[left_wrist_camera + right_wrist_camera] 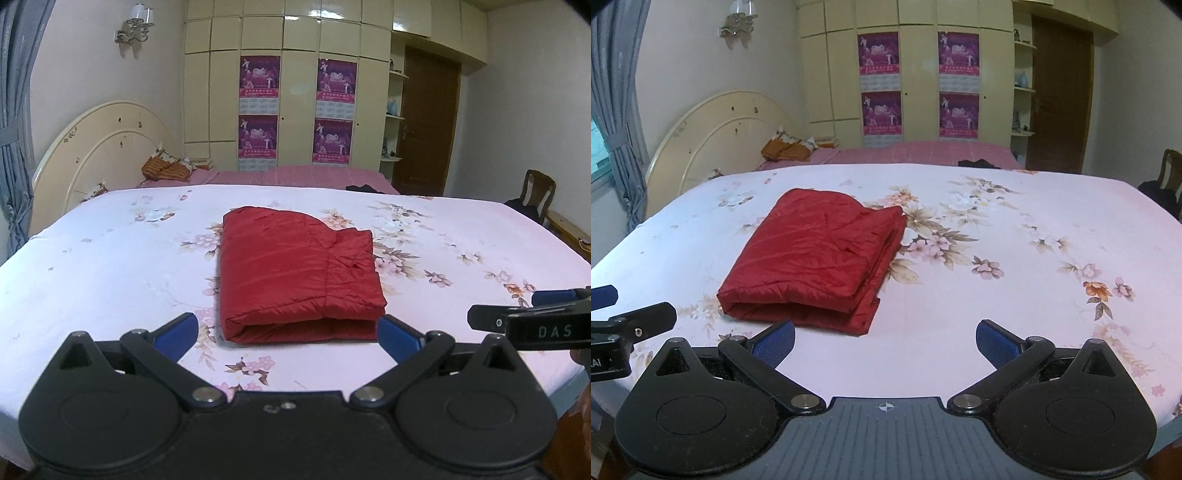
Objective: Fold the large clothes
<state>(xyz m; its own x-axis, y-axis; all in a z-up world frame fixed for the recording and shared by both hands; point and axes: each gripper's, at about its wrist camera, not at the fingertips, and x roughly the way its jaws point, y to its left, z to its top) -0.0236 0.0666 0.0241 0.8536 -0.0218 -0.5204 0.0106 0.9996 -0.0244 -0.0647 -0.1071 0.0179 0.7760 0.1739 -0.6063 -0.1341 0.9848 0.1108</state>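
Note:
A red padded jacket (295, 273) lies folded into a compact rectangle on the floral bed sheet (110, 266). My left gripper (290, 334) is open and empty, its blue fingers standing just short of the jacket's near edge on either side. My right gripper (884, 341) is open and empty, above the sheet to the right of the jacket (816, 254). The right gripper also shows at the right edge of the left wrist view (532, 317), and the left gripper shows at the left edge of the right wrist view (624, 317).
A cream headboard (99, 155) stands at the far left. A second bed with a pink cover (303, 175) lies behind, with orange cushions (166, 168). A cream wardrobe (295, 92), a brown door (428, 122) and a chair (535, 195) stand beyond. Grey curtains (14, 122) hang left.

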